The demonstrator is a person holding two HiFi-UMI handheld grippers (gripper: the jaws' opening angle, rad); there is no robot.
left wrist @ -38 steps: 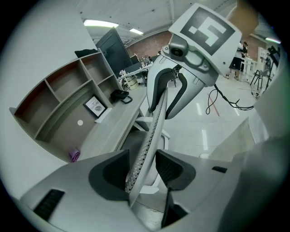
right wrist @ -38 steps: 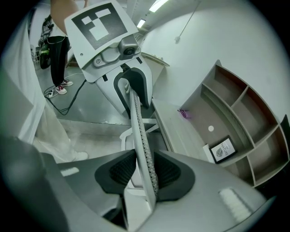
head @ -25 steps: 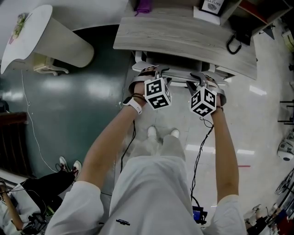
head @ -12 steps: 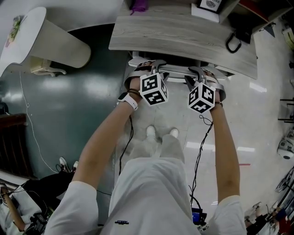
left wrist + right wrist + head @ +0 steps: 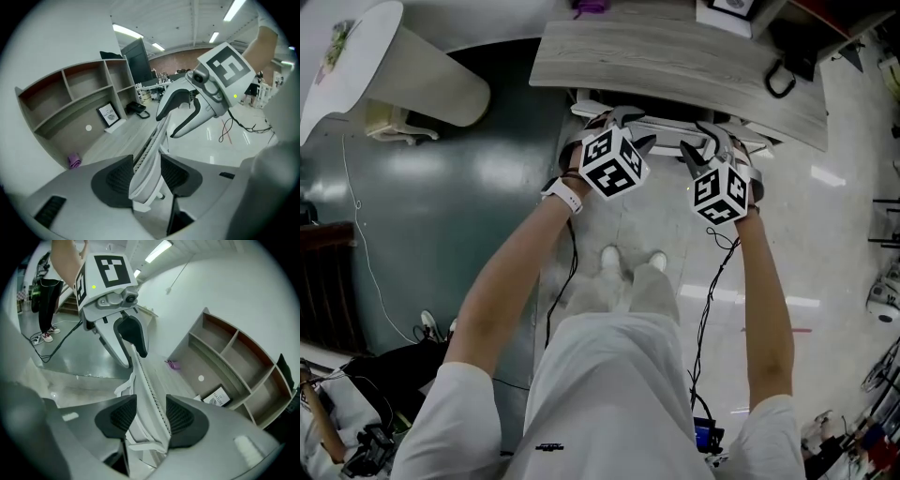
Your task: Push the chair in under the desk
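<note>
- At desk (image 5: 675, 66) edge: chair (image 5: 666, 124) back between opening jaws of left gripper (image 5: 146, 176) and right gripper (image 5: 151, 417), both released.
- Finish with level, even push from 2 sides, straight in.

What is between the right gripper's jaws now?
The chair's white backrest edge, seen in the right gripper view; the right gripper's jaws are opening, a gap beside one pad.

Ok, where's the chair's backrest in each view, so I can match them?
Head view: chair's backrest top centre, just below the desk edge.
Left gripper view: backrest lower centre, edge-on, slanting up right.
Right gripper view: backrest lower centre, edge-on, slanting up left.
Shared landmark: purple item on the desk.
</note>
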